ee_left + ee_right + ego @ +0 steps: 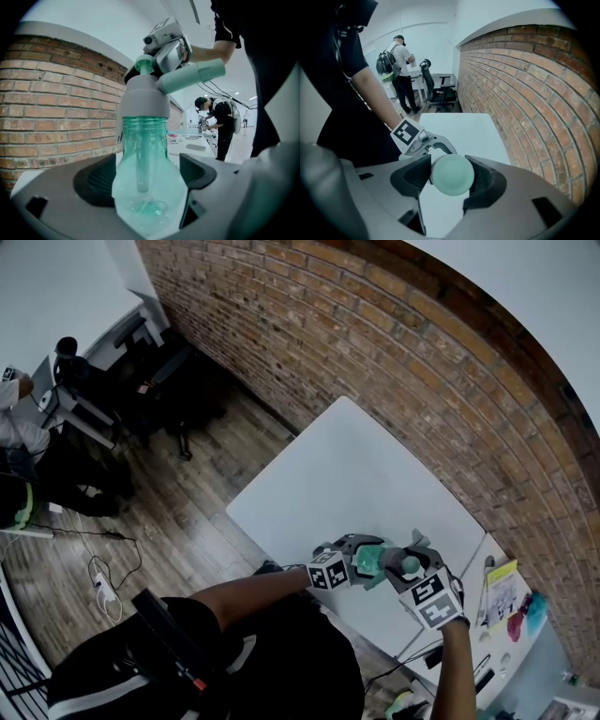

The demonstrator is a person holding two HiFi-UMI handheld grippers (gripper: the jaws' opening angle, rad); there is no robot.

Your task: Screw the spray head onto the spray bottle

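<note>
The white bench (356, 484) under me stands on a wood-plank floor (187, 521), its far long edge running close along the brick wall (375, 343). A second pale bench (473, 629) sits against its right end. On that one lie a yellow sheet (503, 589), something pink (517, 626) and something teal (536, 610), too small to name.

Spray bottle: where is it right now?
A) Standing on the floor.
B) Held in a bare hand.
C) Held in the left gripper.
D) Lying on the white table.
C: the spray bottle sits clamped between the pads of the left gripper, with the spray head on its neck.
</note>
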